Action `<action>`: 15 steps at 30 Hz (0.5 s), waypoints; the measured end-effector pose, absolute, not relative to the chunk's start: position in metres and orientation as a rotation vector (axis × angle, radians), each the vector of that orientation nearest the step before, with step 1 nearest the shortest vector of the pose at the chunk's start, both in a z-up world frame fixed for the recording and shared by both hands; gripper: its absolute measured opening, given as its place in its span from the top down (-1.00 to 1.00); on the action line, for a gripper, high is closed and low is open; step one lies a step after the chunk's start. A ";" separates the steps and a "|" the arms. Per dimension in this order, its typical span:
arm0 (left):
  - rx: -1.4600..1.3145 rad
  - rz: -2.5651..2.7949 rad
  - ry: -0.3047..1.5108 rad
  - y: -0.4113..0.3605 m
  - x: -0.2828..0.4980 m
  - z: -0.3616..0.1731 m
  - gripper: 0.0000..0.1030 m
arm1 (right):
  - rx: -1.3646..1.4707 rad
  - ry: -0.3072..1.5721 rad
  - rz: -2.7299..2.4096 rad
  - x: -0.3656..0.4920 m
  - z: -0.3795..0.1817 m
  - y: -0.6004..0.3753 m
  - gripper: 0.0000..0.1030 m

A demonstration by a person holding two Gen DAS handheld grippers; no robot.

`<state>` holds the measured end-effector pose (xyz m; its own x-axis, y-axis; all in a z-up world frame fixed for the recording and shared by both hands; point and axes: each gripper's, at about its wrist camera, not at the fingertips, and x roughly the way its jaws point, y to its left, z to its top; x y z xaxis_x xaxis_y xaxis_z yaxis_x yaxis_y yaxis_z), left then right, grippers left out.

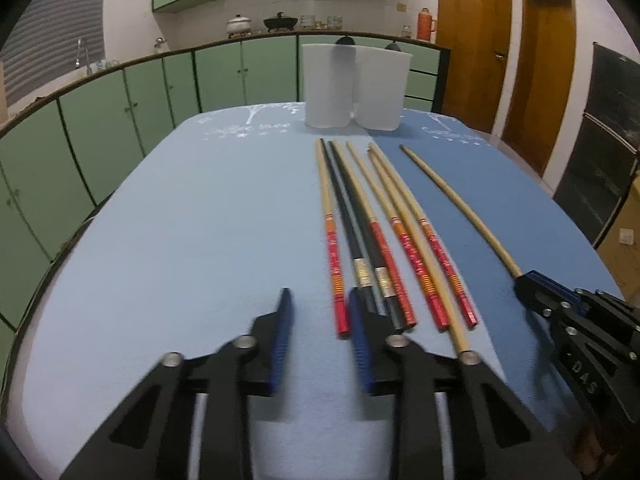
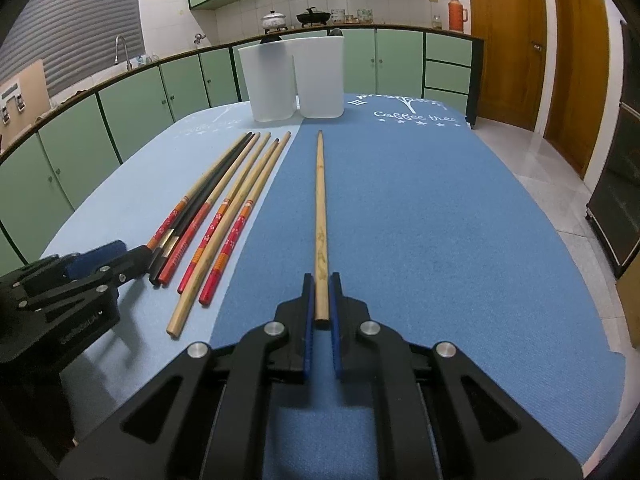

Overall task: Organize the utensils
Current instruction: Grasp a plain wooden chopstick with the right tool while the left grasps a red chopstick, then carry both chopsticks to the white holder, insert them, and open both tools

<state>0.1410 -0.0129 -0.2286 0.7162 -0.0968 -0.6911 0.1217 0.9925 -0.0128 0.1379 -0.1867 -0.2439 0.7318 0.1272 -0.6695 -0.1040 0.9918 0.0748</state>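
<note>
Jaws of right gripper (image 2: 320,312) clamp one plain wooden chopstick (image 2: 320,208) flat on the blue cloth, ready to lift; left gripper (image 1: 320,344) stands apart and empty beside the chopstick row (image 1: 376,240), aimed toward two translucent white tubs (image 1: 356,88) behind.

My claws (image 2: 320,280) are black with blue ribbed pads (image 1: 282,344). The cloth (image 1: 192,220) is pale blue left of the chopsticks and deeper blue (image 2: 440,220) right of them, with white tree prints and lettering by the cups. The cups (image 1: 328,84) are frosted white. Most chopsticks (image 1: 400,236) are tan with red, orange-banded ends; two (image 1: 352,216) are black with silver bands; one (image 2: 320,200) is plain tan.
</note>
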 end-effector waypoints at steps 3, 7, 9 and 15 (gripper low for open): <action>0.016 -0.146 0.762 -0.017 0.142 -0.229 0.87 | 0.052 0.749 0.136 0.140 -0.243 -0.189 0.88; 0.003 -0.152 0.762 -0.015 0.143 -0.224 0.88 | 0.069 0.757 0.150 0.140 -0.235 -0.195 0.88; -0.003 -0.143 0.755 -0.013 0.142 -0.217 0.89 | 0.070 0.739 0.155 0.139 -0.226 -0.197 0.88; 0.011 -0.130 0.681 -0.006 0.136 -0.178 0.89 | 0.060 0.679 0.161 0.137 -0.193 -0.202 0.88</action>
